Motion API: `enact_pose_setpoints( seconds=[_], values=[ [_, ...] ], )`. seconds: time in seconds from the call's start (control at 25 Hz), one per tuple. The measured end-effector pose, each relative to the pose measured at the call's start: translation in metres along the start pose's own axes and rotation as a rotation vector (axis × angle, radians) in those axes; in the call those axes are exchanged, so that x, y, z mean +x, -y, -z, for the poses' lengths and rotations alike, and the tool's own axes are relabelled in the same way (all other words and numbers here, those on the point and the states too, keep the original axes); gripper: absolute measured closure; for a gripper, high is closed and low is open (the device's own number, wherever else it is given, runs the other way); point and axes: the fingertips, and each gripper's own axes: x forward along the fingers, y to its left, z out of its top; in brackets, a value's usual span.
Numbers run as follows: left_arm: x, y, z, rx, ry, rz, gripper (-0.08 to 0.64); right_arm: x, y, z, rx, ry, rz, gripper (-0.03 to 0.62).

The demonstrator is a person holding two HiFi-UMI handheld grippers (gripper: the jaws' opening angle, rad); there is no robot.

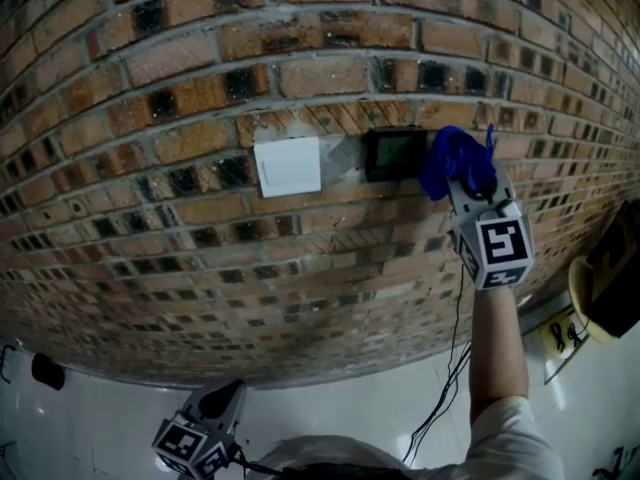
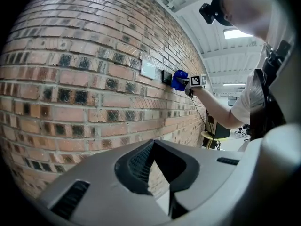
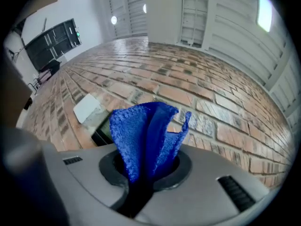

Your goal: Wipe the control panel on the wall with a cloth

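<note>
A black control panel (image 1: 392, 154) with a greenish screen is set in the brick wall, just right of a white switch plate (image 1: 288, 166). My right gripper (image 1: 462, 183) is raised to the wall, shut on a bunched blue cloth (image 1: 455, 160). The cloth lies against the panel's right edge. In the right gripper view the cloth (image 3: 146, 128) stands up out of the shut jaws and hides part of the panel (image 3: 100, 132). My left gripper (image 1: 218, 404) hangs low near the floor, away from the wall panel. Its jaws (image 2: 154, 146) are shut with nothing in them.
The brick wall (image 1: 200, 258) fills most of the view, with a pale floor below it. A yellow round stand (image 1: 588, 298) with a dark object on it is at the right. A black cable (image 1: 445, 388) hangs beside the raised arm. A small black item (image 1: 47, 370) lies low left.
</note>
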Motion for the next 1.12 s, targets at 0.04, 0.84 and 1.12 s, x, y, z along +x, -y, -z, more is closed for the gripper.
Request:
enact_pose_setpoints(
  seconds=[0.04, 0.84, 1.12],
  values=[
    [-0.002, -0.002, 0.000, -0.002, 0.001, -0.004, 0.557, -0.001, -0.015, -0.016, -0.003, 0.036, -0.032, 0.503],
    [0.008, 0.003, -0.008, 0.038, 0.007, 0.000, 0.557, 0.010, 0.011, 0.016, 0.003, -0.017, -0.039, 0.503],
    [0.030, 0.028, -0.017, 0.060, 0.008, 0.014, 0.557, 0.001, 0.030, 0.042, 0.024, -0.029, -0.036, 0.503]
  ],
)
